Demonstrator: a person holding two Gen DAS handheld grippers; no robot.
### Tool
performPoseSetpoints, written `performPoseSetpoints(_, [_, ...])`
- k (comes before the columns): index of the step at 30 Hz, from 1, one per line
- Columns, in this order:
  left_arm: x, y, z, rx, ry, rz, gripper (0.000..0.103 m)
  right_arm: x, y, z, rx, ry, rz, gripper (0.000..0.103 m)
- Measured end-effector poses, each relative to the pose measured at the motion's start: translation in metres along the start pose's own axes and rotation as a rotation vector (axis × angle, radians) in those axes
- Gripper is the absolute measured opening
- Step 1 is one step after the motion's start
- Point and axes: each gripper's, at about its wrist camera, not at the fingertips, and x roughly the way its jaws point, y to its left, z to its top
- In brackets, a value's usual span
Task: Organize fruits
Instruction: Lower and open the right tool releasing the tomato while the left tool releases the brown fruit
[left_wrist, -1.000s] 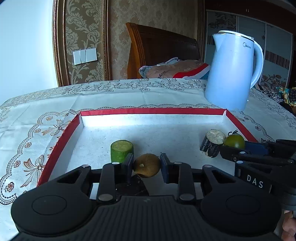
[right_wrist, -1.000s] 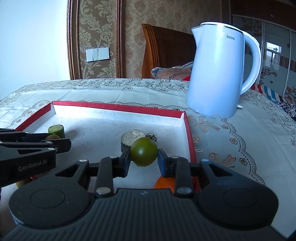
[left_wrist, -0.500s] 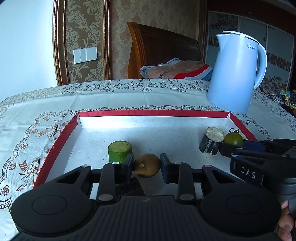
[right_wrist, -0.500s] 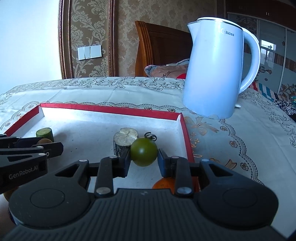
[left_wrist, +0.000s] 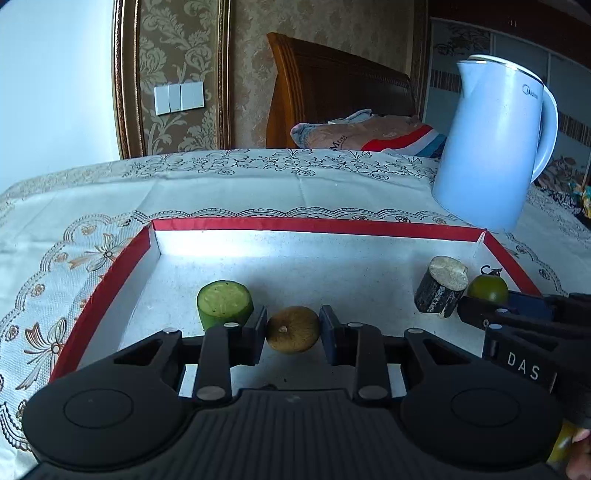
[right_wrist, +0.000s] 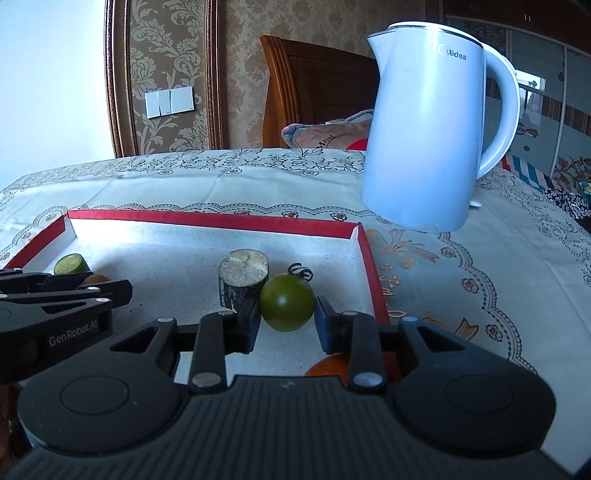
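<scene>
My left gripper (left_wrist: 293, 328) is shut on a brown kiwi (left_wrist: 293, 329) low over the red-rimmed white tray (left_wrist: 314, 225). A green cucumber chunk (left_wrist: 224, 303) stands in the tray just left of it. My right gripper (right_wrist: 287, 312) is shut on a green tomato (right_wrist: 287, 302), also seen in the left wrist view (left_wrist: 487, 288). A dark sugarcane stub (right_wrist: 242, 278) stands just behind it on the left. An orange fruit (right_wrist: 330, 367) lies under the right gripper, mostly hidden.
A white electric kettle (right_wrist: 432, 125) stands on the patterned tablecloth (right_wrist: 480, 266) beyond the tray's far right corner. A wooden chair (left_wrist: 332, 88) with a folded cloth stands behind the table. The left gripper shows in the right wrist view (right_wrist: 88, 291).
Both grippers have drawn back and shifted slightly with their fruits still held; the tray and the kettle look a little farther off. The cucumber and sugarcane pieces have not moved.
</scene>
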Motion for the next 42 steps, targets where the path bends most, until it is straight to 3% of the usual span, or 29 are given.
performPoseSetpoints(13, [0.0,0.0,-0.002,0.007,0.009,0.019,0.03,0.0,0.001,-0.001,-0.007,-0.003,-0.001,0.031])
performPoseSetpoints(17, [0.0,-0.003,-0.003,0.021,0.008,0.025,0.03,-0.001,0.001,-0.001,-0.004,-0.01,-0.001,0.05])
performPoseSetpoints(22, [-0.001,-0.003,-0.004,0.026,0.009,0.026,0.03,-0.002,0.002,-0.001,-0.012,-0.011,0.0,0.053])
performPoseSetpoints(27, [-0.005,-0.002,-0.006,0.032,0.006,0.02,0.031,-0.006,0.0,-0.002,0.0,-0.022,-0.002,0.077])
performPoseSetpoints(35, [-0.025,0.002,-0.013,0.042,-0.037,0.023,0.031,-0.018,-0.006,-0.009,0.02,-0.027,0.022,0.083])
performPoseSetpoints(42, [-0.035,0.014,-0.017,-0.009,-0.044,0.011,0.031,-0.023,-0.005,-0.012,0.009,-0.027,0.032,0.088])
